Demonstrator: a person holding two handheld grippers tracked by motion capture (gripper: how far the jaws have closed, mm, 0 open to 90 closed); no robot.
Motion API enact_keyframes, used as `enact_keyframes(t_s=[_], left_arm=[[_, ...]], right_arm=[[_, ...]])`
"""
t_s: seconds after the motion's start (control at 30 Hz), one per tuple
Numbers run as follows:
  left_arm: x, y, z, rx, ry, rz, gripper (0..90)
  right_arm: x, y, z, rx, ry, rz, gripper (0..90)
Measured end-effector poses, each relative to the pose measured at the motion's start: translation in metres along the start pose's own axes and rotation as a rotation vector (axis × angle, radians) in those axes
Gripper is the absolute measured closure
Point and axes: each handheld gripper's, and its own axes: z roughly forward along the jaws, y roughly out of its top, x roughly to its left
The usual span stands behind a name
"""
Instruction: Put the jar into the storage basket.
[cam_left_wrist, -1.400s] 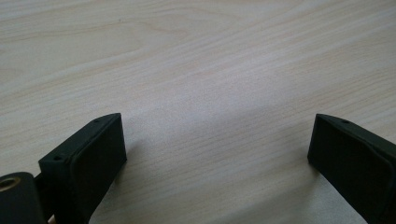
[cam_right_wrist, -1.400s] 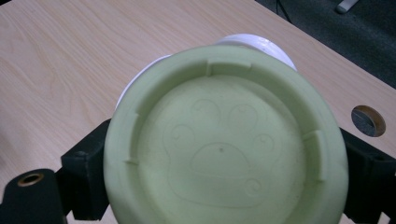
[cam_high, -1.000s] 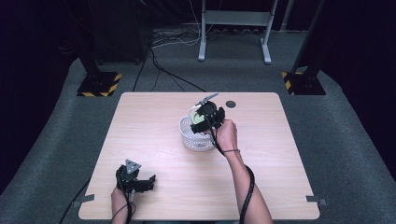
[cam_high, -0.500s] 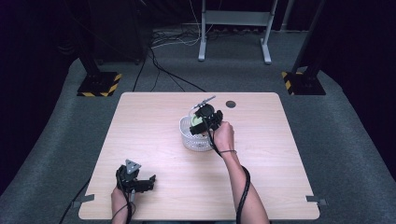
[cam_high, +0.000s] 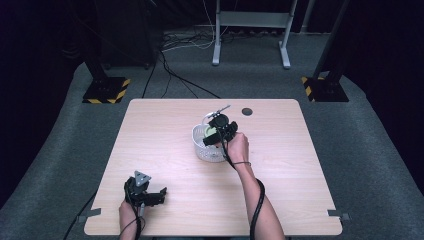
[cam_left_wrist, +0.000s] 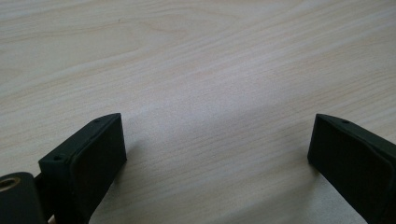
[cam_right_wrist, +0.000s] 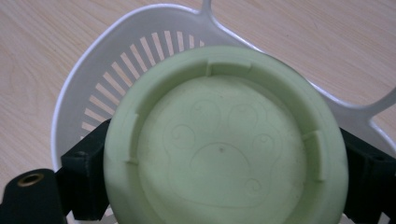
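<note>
The wooden table (cam_high: 165, 150) carries a white slotted basket (cam_high: 206, 148) near its middle. Over the basket, the right gripper (cam_high: 218, 131) clamps a pale green round dish (cam_right_wrist: 224, 140) by opposite sides of its rim, underside facing the camera, a paw print moulded in it. The dish looks like light, stiff plastic, smooth enough to slip, so the rim seems the sound place to hold. The left gripper (cam_high: 145, 192) rests near the table's front edge, jaws wide apart and empty.
</note>
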Motion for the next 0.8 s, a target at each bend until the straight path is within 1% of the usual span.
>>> enact_keyframes(t_s=[0.5, 0.8], left_arm=[[0.000, 0.000, 0.000, -0.001, 0.000, 0.000, 3.8], [0.000, 0.000, 0.000, -0.001, 0.000, -0.001, 3.9]], right_arm=[[-0.003, -0.005, 0.017, 0.044, 0.008, 0.036, 10.9], [-0.005, -0.006, 0.023, 0.064, 0.014, 0.056, 10.8]])
